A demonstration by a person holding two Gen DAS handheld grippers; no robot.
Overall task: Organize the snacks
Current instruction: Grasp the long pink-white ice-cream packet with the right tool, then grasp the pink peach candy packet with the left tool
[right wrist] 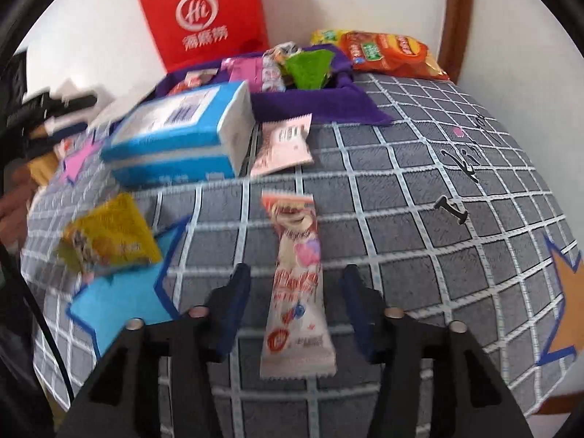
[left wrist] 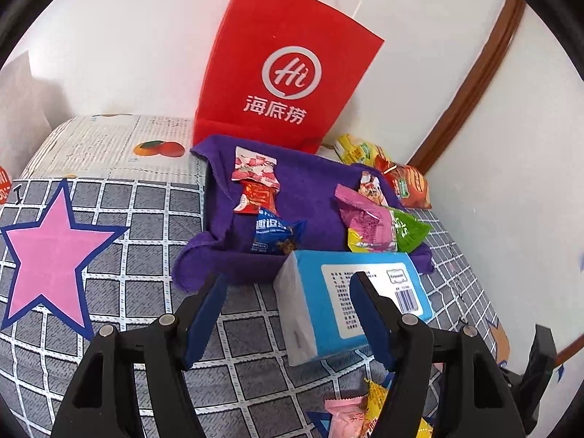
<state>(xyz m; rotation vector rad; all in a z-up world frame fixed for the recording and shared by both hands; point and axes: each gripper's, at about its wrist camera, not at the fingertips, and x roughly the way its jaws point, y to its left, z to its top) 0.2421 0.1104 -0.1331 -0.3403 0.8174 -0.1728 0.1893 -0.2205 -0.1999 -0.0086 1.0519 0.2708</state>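
Squinting at blur: right gripper gapes around a long pink snack; left gripper, also unclenched, half-hides the blue box.

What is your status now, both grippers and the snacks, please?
Left gripper open, empty, beside blue box. Right gripper open, straddling long pink snack, not clamped. Purple cloth tray holds several snacks. Blue box lies before tray.
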